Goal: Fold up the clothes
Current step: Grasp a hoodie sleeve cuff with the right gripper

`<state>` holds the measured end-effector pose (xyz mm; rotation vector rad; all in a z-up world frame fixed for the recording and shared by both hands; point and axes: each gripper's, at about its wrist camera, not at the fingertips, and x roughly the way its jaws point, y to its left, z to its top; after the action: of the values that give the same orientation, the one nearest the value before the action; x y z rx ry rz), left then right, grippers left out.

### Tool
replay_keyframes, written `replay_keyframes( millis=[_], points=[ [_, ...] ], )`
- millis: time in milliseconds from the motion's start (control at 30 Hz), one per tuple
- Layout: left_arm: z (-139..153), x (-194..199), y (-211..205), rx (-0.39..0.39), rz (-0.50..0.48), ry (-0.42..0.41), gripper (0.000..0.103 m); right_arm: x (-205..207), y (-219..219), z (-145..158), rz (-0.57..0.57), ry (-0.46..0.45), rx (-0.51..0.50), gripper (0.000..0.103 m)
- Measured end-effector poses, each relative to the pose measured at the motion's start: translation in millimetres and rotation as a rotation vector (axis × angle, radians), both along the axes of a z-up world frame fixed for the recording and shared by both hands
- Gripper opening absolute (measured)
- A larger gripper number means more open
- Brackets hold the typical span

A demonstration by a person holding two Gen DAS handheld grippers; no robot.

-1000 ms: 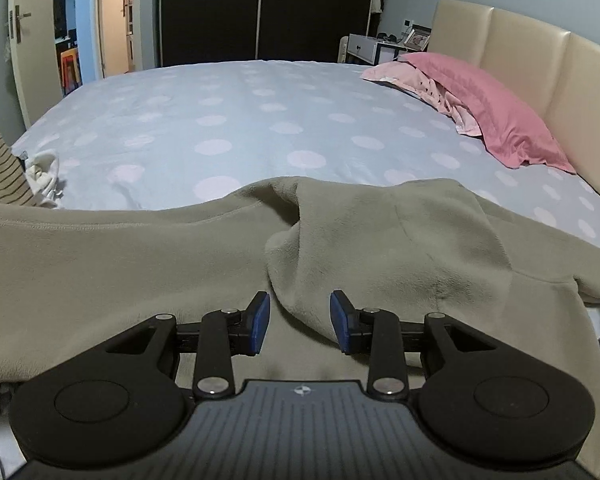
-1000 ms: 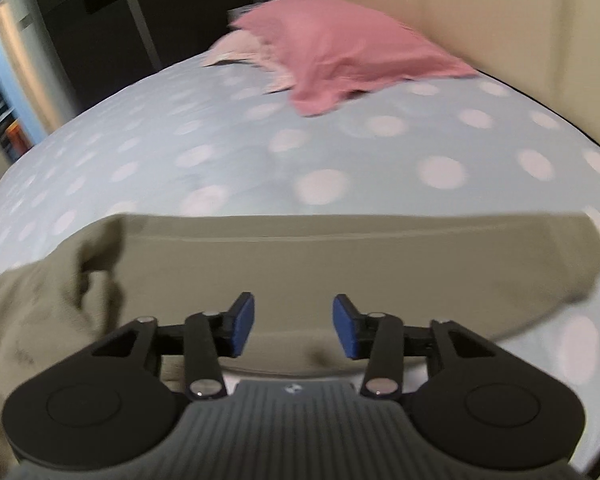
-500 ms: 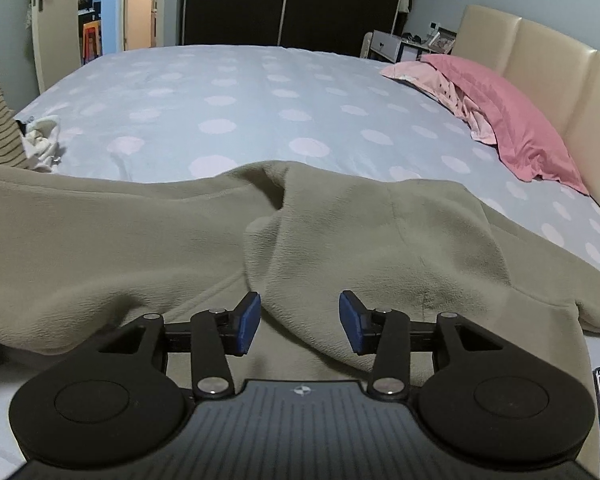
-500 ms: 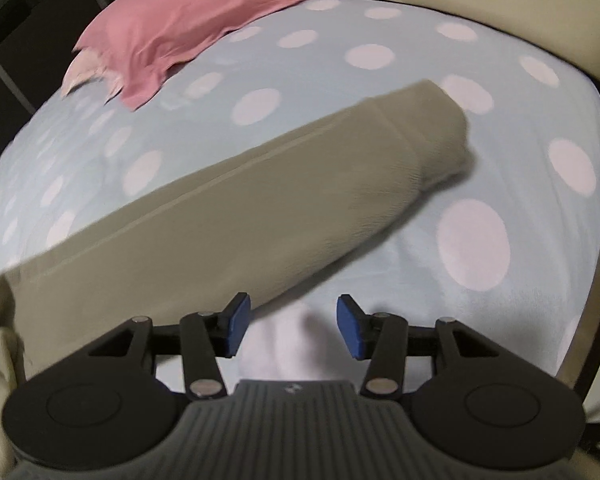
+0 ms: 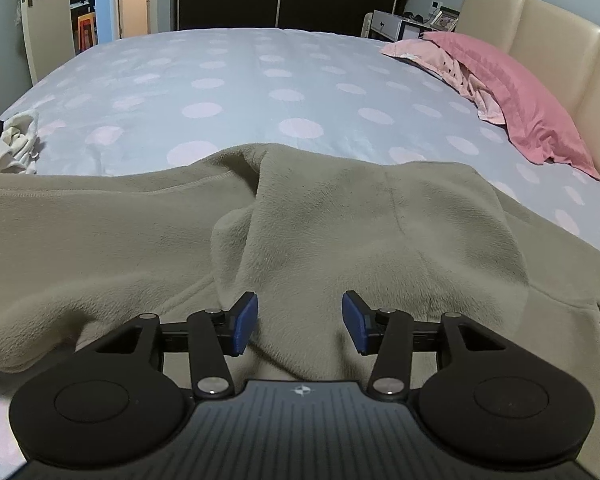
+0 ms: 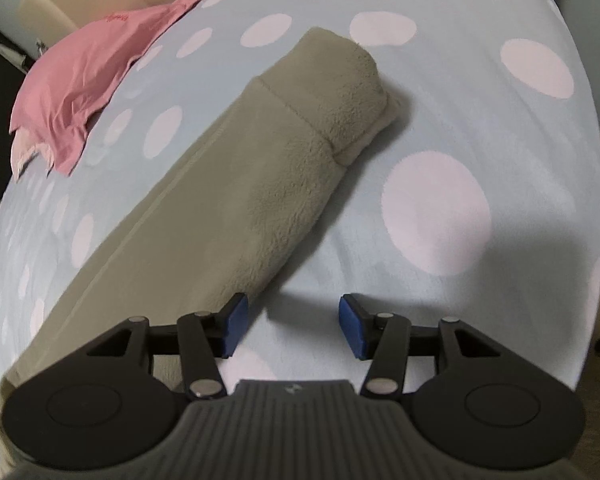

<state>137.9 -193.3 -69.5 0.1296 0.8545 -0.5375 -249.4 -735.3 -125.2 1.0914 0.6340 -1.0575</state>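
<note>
A: Where is the garment?

B: The olive fleece hoodie (image 5: 340,232) lies spread on the polka-dot bed cover (image 5: 260,92), directly ahead of and under the left tool (image 5: 299,322). Its hood is bunched just beyond the blue pads.

A: And that tool's state?

B: Its jaws are opening, partway apart. Fleece lies below the gap, but the pads do not press on it.

A: The right side?

B: The right tool (image 6: 293,326) stands half wide, holding nothing. The hoodie's sleeve (image 6: 260,168) runs away from its left pad, up and to the right, ending in a cuff (image 6: 348,100). The left pad sits just at the sleeve's edge; whether it touches I cannot tell. Bare cover shows between the pads.

A: Anything else nearby?

B: A pink pillow (image 5: 516,92) lies far ahead to the right of the left tool, against the cream headboard (image 5: 540,40). White crumpled clothing (image 5: 18,140) sits far to its left.
</note>
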Motion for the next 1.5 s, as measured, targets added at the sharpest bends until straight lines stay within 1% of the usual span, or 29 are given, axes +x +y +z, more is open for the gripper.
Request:
replay_keyframes(
  millis=[133,200,233,267,300,367,433,467,500,533,567,600,633,700,767,800,900,967,1033,1100,1233,1267,1300,1333,1367,1433,1500],
  points=[
    [-3.8,6.6,-5.6,-0.013,0.011,0.002,0.045,6.0,-6.1,-2.2,0.005,-0.002,-0.022,0.054],
    [-5.8,8.7,-7.6,-0.017,0.018,0.003,0.045,9.0,-6.9,-2.7,0.010,-0.002,-0.037,0.045],
    [-6.2,9.8,-8.5,-0.018,0.018,0.004,0.045,10.4,-7.4,-3.3,0.017,-0.009,-0.043,0.032],
    [-6.5,10.5,-9.1,-0.020,0.018,0.005,0.045,12.3,-7.7,-3.7,0.025,-0.020,-0.044,0.016],
    [-6.7,10.9,-9.6,-0.022,0.017,0.005,0.045,14.2,-7.5,-3.7,0.031,-0.031,-0.041,0.011],
    [-7.2,11.8,-9.8,-0.025,0.019,0.006,0.045,17.7,-4.9,-1.4,0.035,-0.032,-0.049,0.005],
    [-7.3,12.1,-9.6,-0.028,0.021,0.008,0.045,21.5,-2.8,2.1,0.045,-0.029,-0.061,0.004],
    [-7.2,12.1,-9.5,-0.029,0.022,0.009,0.045,22.1,-2.9,2.7,0.045,-0.030,-0.055,0.008],
    [-6.9,11.8,-9.4,-0.029,0.021,0.008,0.045,20.8,-3.5,2.3,0.034,-0.035,-0.044,0.009],
    [-6.4,11.7,-9.5,-0.029,0.020,0.007,0.045,18.1,-4.3,1.2,0.014,-0.044,-0.030,0.013],
    [-5.7,11.4,-9.5,-0.030,0.018,0.006,0.045,15.4,-5.1,0.2,-0.006,-0.053,-0.016,0.023],
    [-5.0,11.1,-9.4,-0.031,0.018,0.004,0.045,12.1,-5.9,-1.1,-0.029,-0.064,-0.004,0.029],
    [-4.4,11.0,-9.2,-0.033,0.018,0.003,0.045,7.9,-6.9,-2.6,-0.054,-0.078,0.006,0.037],
    [-3.9,11.1,-9.3,-0.034,0.021,0.002,0.045,0.7,-11.6,-5.6,-0.100,-0.115,0.022,0.038],
    [-4.4,11.8,-9.7,-0.034,0.024,0.003,0.045,-5.0,-16.3,-7.5,-0.140,-0.142,0.037,0.042],
    [-4.6,12.1,-10.1,-0.033,0.025,0.003,0.045,-8.0,-18.1,-7.5,-0.160,-0.155,0.037,0.042],
    [-5.7,13.8,-10.9,-0.030,0.027,0.003,0.045,-16.4,-22.1,-5.1,-0.230,-0.190,0.010,0.045],
    [-6.6,15.5,-10.9,-0.029,0.031,0.004,0.045,-22.3,-24.5,-1.2,-0.287,-0.203,-0.034,0.051],
    [-8.1,17.3,-10.5,-0.030,0.037,0.007,0.045,-29.6,-27.0,1.3,-0.334,-0.215,-0.069,0.052],
    [-9.5,19.6,-9.9,-0.032,0.043,0.010,0.045,-32.2,-32.3,-1.9,-0.348,-0.225,-0.062,0.059],
    [-9.3,19.9,-10.6,-0.038,0.044,0.005,0.045,-29.8,-39.1,-12.9,-0.338,-0.218,-0.029,0.059],
    [-8.9,19.9,-11.0,-0.041,0.043,0.004,0.045,-27.9,-38.1,-13.1,-0.323,-0.213,-0.038,0.057],
    [-8.6,19.9,-11.4,-0.043,0.041,0.002,0.045,-26.1,-37.2,-13.3,-0.309,-0.207,-0.048,0.051],
    [-8.2,20.0,-11.8,-0.045,0.040,0.001,0.045,-22.6,-36.9,-12.6,-0.288,-0.205,-0.053,0.032],
    [-7.6,20.0,-12.2,-0.048,0.038,-0.001,0.045,-17.6,-35.8,-10.2,-0.267,-0.201,-0.059,0.022],
    [-6.1,19.5,-13.1,-0.052,0.037,-0.006,0.045,-10.4,-31.0,-1.9,-0.245,-0.193,-0.095,0.012],
    [-4.9,19.3,-14.3,-0.052,0.033,-0.008,0.045,-1.0,-25.9,11.9,-0.207,-0.202,-0.127,0.011]
  ],
)
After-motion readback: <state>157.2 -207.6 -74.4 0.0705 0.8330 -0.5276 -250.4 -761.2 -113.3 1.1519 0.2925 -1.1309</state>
